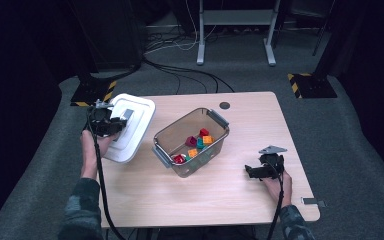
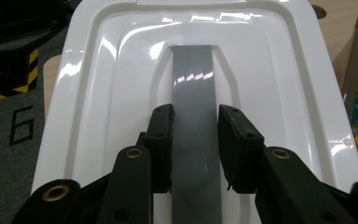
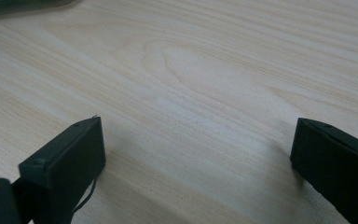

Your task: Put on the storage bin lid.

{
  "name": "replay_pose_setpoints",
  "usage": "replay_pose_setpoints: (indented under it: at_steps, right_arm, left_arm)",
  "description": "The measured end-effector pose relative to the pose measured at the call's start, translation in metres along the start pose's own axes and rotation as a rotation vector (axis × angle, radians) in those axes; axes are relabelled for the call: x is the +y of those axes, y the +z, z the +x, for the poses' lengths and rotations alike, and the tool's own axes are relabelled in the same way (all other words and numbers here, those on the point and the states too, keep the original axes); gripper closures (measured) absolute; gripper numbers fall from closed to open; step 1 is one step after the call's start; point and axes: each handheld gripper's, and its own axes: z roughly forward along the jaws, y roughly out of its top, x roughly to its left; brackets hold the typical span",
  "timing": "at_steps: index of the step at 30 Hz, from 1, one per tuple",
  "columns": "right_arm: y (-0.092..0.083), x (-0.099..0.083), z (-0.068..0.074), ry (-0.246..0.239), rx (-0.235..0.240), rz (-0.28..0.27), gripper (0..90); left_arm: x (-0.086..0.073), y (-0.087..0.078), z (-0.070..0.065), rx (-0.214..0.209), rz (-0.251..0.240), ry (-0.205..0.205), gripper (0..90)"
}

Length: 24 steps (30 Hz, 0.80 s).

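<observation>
White plastic lid [image 1: 130, 125], its grey handle strip [image 2: 193, 107] clamped lengthwise in the left gripper [image 2: 196, 140], hangs tilted left of the clear bin [image 1: 192, 142]; right gripper [image 3: 196, 154] spread apart on the counter [image 1: 220, 195].

Bright table [image 1: 240, 195], dark surroundings, glare on lid [image 2: 121, 70]

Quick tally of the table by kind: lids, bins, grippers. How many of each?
White lid with grey handle, held by the left gripper: 1
Clear bin with coloured bricks inside: 1
Grippers, counting the right gripper: 2
Total: 4
</observation>
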Motion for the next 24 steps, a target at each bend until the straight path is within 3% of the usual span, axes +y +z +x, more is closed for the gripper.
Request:
replay_pose_setpoints:
  at_steps: [11,24]
  right_arm:
    - [0.0,0.0,0.001,0.015,-0.003,-0.004,2.4]
    - [0.0,0.0,0.0,0.007,0.0,0.001,2.4]
  left_arm:
    - [0.019,-0.006,-0.015,-0.044,-0.019,0.04,66.6]
    - [0.038,-0.008,-0.044,-0.115,-0.036,0.106,66.6]
